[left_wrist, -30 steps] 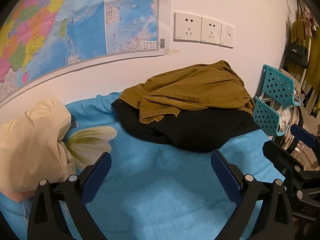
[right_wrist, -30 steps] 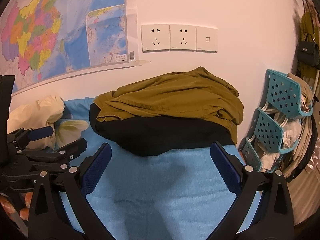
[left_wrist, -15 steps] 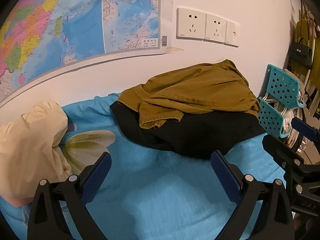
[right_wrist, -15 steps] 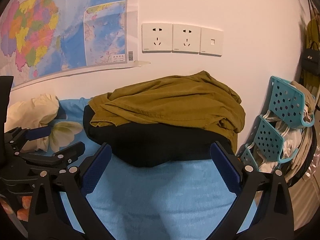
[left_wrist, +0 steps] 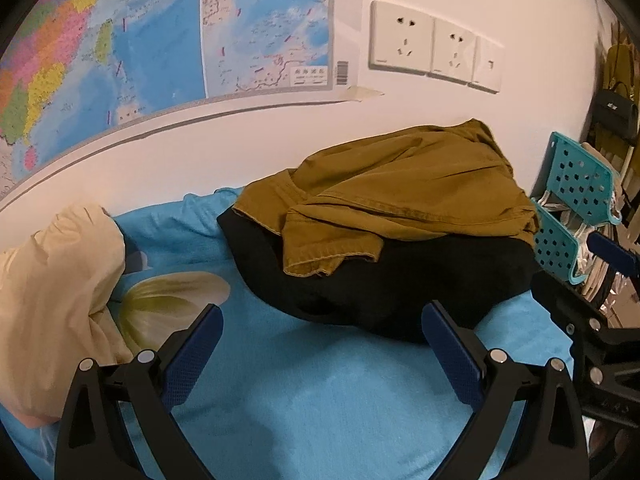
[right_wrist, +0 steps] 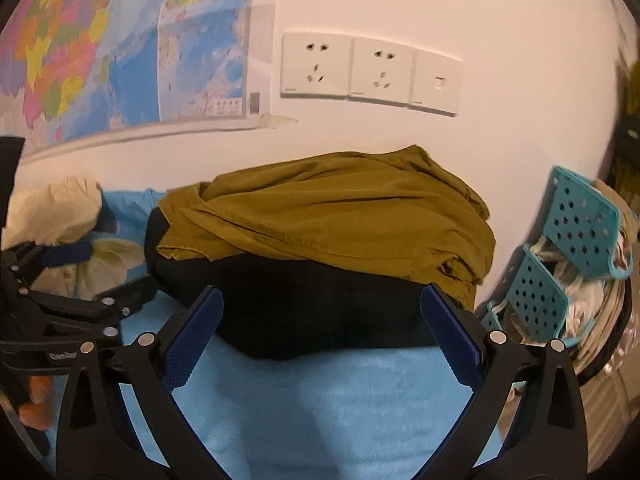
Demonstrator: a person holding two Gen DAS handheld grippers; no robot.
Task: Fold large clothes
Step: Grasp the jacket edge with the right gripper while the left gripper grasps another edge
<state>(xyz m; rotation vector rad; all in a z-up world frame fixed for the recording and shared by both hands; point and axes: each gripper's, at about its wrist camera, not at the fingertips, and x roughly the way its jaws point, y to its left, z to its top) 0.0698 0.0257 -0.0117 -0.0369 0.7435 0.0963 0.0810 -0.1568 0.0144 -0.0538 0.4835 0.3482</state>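
Observation:
An olive-brown garment [left_wrist: 404,196] lies crumpled on top of a black garment [left_wrist: 384,288], heaped against the wall on the blue bed cover [left_wrist: 312,396]. Both show in the right wrist view, olive [right_wrist: 332,216] over black [right_wrist: 320,312]. My left gripper [left_wrist: 320,320] is open and empty, just short of the black garment's near edge. My right gripper [right_wrist: 320,300] is open and empty, with its fingertips at the black garment's front edge. Each gripper shows at the edge of the other's view.
A cream pillow [left_wrist: 52,292] lies at the left on the bed. A teal perforated rack [left_wrist: 576,204] with stuffed items stands right of the pile, also in the right wrist view [right_wrist: 568,264]. A wall map [left_wrist: 160,40] and sockets [left_wrist: 432,52] are behind.
Both grippers have moved forward toward the clothes pile, which now looks larger and closer. Both stay open and empty.

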